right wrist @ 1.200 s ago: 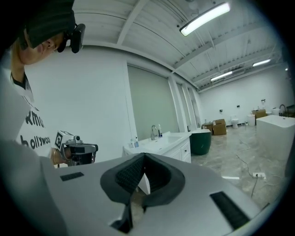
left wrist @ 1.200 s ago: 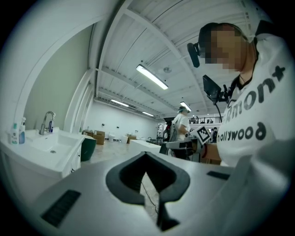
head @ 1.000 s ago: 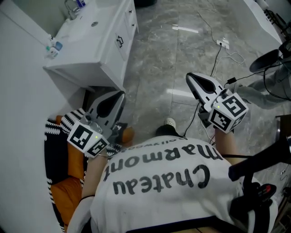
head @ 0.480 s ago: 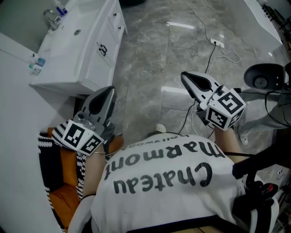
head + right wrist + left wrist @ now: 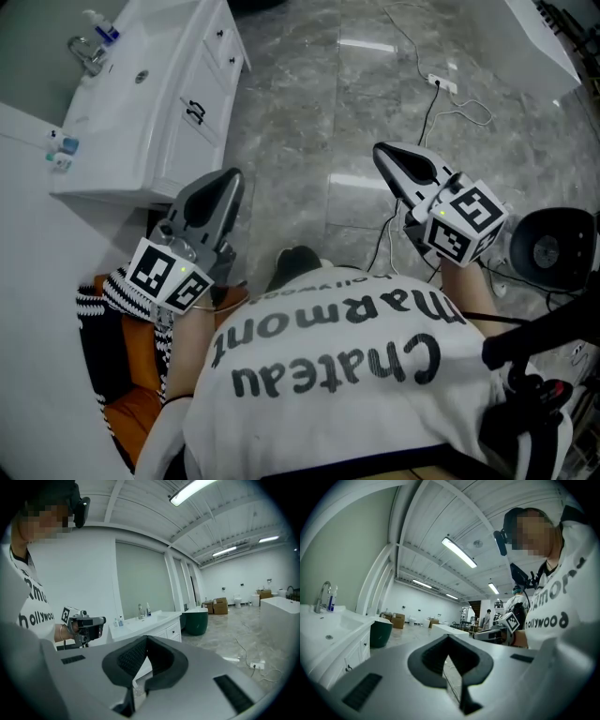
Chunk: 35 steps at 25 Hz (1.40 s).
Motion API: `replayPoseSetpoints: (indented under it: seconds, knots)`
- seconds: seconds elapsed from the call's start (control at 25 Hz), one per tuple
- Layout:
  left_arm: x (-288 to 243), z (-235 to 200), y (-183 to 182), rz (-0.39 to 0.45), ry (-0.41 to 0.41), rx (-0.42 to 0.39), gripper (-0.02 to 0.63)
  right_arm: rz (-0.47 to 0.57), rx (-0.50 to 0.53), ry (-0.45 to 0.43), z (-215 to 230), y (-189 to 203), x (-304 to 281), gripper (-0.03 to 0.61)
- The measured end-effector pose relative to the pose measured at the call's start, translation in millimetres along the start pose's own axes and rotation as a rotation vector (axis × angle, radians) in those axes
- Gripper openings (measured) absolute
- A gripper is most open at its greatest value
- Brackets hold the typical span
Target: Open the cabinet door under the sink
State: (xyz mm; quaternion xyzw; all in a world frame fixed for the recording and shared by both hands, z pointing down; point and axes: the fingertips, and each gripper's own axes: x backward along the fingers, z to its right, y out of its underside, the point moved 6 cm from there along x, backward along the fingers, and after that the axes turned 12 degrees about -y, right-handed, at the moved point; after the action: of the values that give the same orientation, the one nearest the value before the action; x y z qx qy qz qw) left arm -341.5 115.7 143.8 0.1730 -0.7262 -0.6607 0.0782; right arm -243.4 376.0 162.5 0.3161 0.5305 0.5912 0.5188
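The white sink vanity (image 5: 122, 112) stands at the upper left of the head view, a faucet (image 5: 82, 47) at its far end. Its cabinet door (image 5: 184, 131) faces the floor aisle and carries a dark handle (image 5: 194, 112). My left gripper (image 5: 232, 176) is shut and empty, just off the vanity's near corner and apart from the door. My right gripper (image 5: 382, 150) is shut and empty too, out over the grey floor. In the right gripper view the vanity (image 5: 154, 620) sits beyond the shut right gripper (image 5: 146, 638). The left gripper view shows the sink (image 5: 328, 630) at the left edge.
A power strip (image 5: 439, 82) and cables (image 5: 427, 122) lie on the marble floor ahead. A dark round base (image 5: 553, 248) sits at the right edge. A dark green bin (image 5: 197, 620) stands past the vanity. Small bottles (image 5: 61, 150) rest on the countertop's near end.
The vanity has slid towards the upper left of the head view as the person moved along it. Both grippers stay shut. The dark round base has come lower at the right edge.
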Motion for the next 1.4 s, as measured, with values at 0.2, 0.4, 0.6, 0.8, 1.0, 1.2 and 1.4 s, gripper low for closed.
replayPoseSetpoints:
  seconds: [0.2,0.4,0.6,0.8,1.0,1.2,1.4]
  knots:
    - [-21,-10,5,-0.01,0.017,0.002,-0.006,0.005,-0.012,0.014,15,4,-5,0.008]
    - [-61,-31,1,0.001,0.05,0.011,-0.006,0.0,-0.012,0.046,42,-2,-14,0.009]
    - [-113,-57,-5,0.01,0.09,0.008,-0.006,0.004,-0.008,0.069,82,-14,-34,0.009]
    - [-158,-90,-14,0.009,0.103,0.014,-0.006,-0.007,-0.003,0.07,121,-31,-64,0.009]
    - [-201,-126,-30,0.001,0.115,0.01,-0.006,-0.008,-0.009,0.071,164,-54,-98,0.009]
    - [-250,-173,-42,0.006,0.114,0.017,-0.006,-0.013,-0.002,0.064,213,-80,-141,0.009]
    - [-267,-190,-45,0.02,0.11,0.006,-0.006,0.004,0.02,0.048,228,-89,-162,0.009]
